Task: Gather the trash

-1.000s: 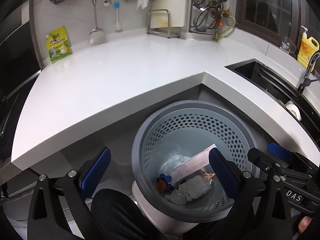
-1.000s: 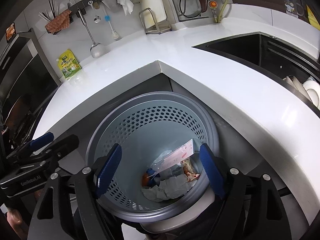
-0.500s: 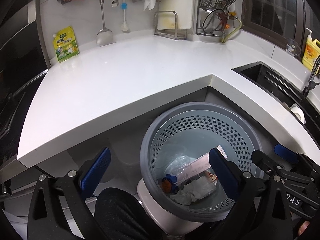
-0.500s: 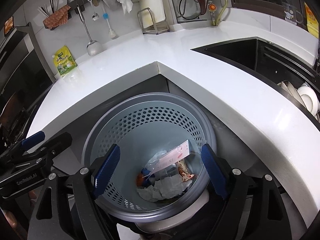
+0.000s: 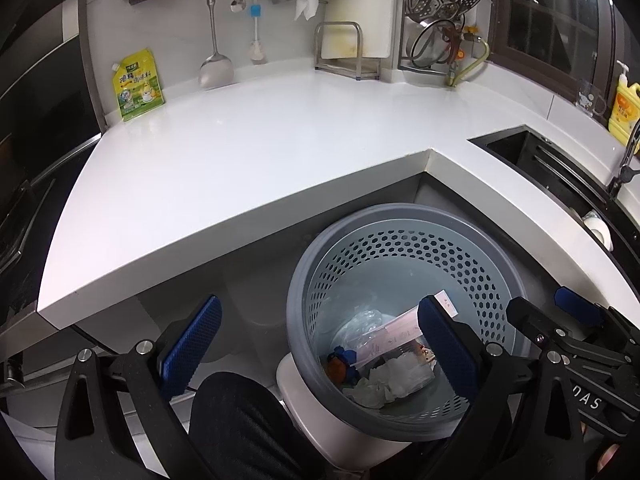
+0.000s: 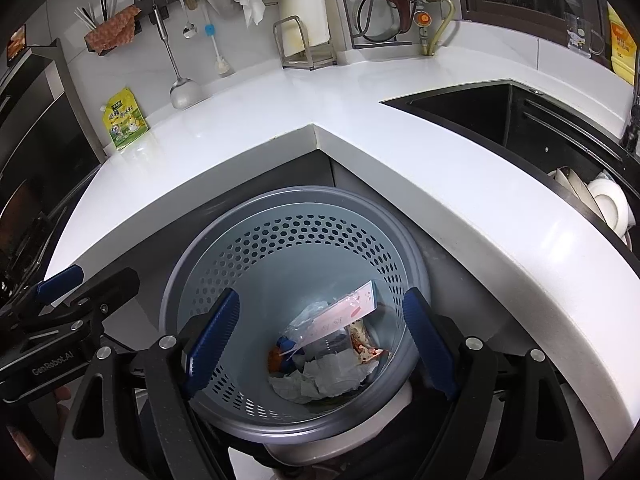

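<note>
**Both grippers held empty above a bin that already holds the trash**

The white countertop is seen wrapping an inner corner; no loose litter can be made out on it. A dark sink is cut in toward its right end, and a yellow-green seasoning pouch is stood at its back-left edge against the wall. Chinese print is carried on the pouch but is too small to be read with confidence.

The grey perforated bin is set below the counter's inner corner, on the floor. The trash is found at the bin's bottom: crumpled white tissue, a long pink-and-white wrapper leaned against the wall, clear plastic film, a printed snack wrapper and a small orange-and-blue piece.

All of it is judged light, soft and crushable; film and wrappers are probably slippery, so a pinch on a free edge or a bunched fold would be best. The bin is judged light and stiff, best taken at its rim.

The left gripper is spread wide, nothing between its blue pads. The right gripper is likewise spread and empty, directly over the bin.

"GenRobot.AI" is read on the left gripper's body in the right wrist view; "DAS" partly on the other.
</note>
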Available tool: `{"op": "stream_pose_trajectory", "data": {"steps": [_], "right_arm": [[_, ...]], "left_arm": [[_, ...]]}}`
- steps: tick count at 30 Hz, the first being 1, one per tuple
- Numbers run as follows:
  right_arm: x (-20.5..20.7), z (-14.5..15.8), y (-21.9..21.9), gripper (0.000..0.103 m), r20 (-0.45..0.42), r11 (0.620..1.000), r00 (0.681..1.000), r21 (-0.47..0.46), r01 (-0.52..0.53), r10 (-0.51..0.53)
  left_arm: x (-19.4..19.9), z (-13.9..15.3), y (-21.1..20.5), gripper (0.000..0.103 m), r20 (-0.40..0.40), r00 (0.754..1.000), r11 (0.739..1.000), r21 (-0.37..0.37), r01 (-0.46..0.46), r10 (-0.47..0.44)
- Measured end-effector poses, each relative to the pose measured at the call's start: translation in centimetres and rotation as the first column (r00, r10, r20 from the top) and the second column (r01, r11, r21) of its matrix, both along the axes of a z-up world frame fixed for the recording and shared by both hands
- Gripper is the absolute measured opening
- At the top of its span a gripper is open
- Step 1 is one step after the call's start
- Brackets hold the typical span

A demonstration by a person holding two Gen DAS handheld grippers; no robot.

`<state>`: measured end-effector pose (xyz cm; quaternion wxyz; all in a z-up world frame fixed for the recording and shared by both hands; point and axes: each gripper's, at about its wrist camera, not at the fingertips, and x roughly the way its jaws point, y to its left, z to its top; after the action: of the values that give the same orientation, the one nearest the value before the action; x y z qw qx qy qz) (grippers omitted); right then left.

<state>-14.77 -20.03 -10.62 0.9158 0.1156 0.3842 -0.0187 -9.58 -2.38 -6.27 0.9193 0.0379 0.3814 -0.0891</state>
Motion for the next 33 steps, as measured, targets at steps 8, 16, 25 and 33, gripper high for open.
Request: {"op": "stream_pose_trajectory", "data": {"steps": [8,16,25,33], "right_arm": [[-0.01,-0.05,0.05,0.080,-0.006,1.000,1.000,-0.004,-0.001,0.001],[0.05,-0.03,0.26,0.080,-0.006,1.000,1.000,-0.017,-0.003,0.003],[0.13,-0.06,0.30,0.080,-0.007,1.000,1.000,-0.019,-0.003,0.003],[0.15,-0.14,0.14,0.080,-0.010,1.000,1.000,-0.016,0.001,-0.001]], "left_arm": [[-0.09,0.04,0.31,0.097,0.005,1.000,1.000,-0.003,-0.017,0.017],[0.00,-0.01,0.33,0.097,0.003,1.000,1.000,0.002,-0.024,0.024],[-0.18,0.09,0.36,0.097,0.013,1.000,1.000,0.005,-0.020,0.020],[0.00,-0.22,0.27,0.097,0.004,1.000,1.000,0.009,-0.016,0.016]]}}
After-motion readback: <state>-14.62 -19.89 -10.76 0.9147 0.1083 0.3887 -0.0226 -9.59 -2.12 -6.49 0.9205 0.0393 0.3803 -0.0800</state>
